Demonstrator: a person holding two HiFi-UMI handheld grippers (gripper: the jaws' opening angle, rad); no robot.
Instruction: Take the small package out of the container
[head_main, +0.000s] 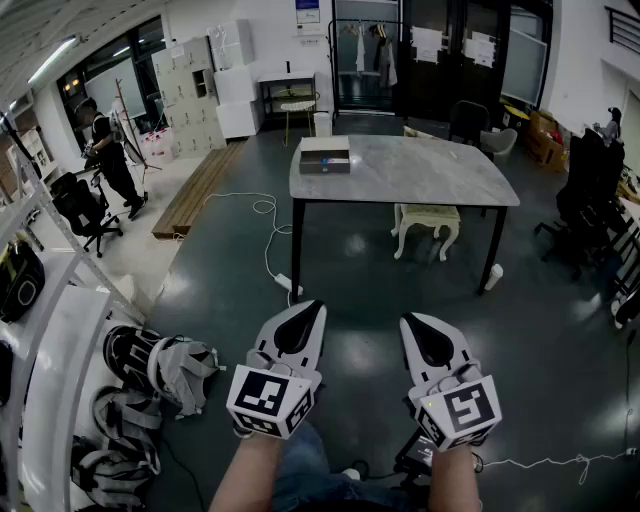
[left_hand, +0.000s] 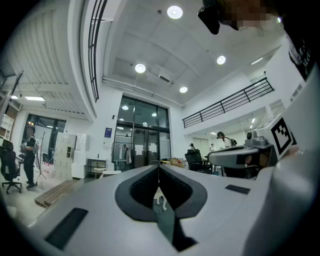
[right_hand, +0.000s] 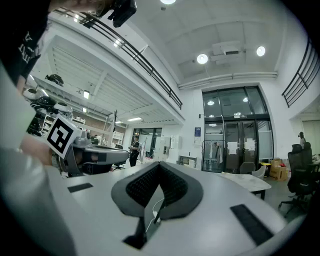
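Nothing of the task is done yet. You stand well back from the counter (head_main: 420, 172), and both tools hang in front of you over bare floor. Your left tool (head_main: 308, 306) has its jaws pressed together with nothing between them, and your right tool (head_main: 413, 320) is likewise closed and empty.

The container (head_main: 325, 160) sits dead ahead at 12 o'clock, on the counter's far left corner, about 10 o'clock on the top. The small package is presumably inside it, but from here it is too small to make out. What remains is the whole job: walk up, open a tool, reach in, grip the package and lift it out.

On the way, mind the white cable (head_main: 266, 232) looping across the floor at 11 o'clock, near the counter's left legs. A pale stool (head_main: 428, 220) is tucked under the counter at 1 o'clock, and backpacks (head_main: 160, 366) lie at your 9 o'clock. A person (head_main: 108, 150) stands far off at 10 o'clock, clear of your path.
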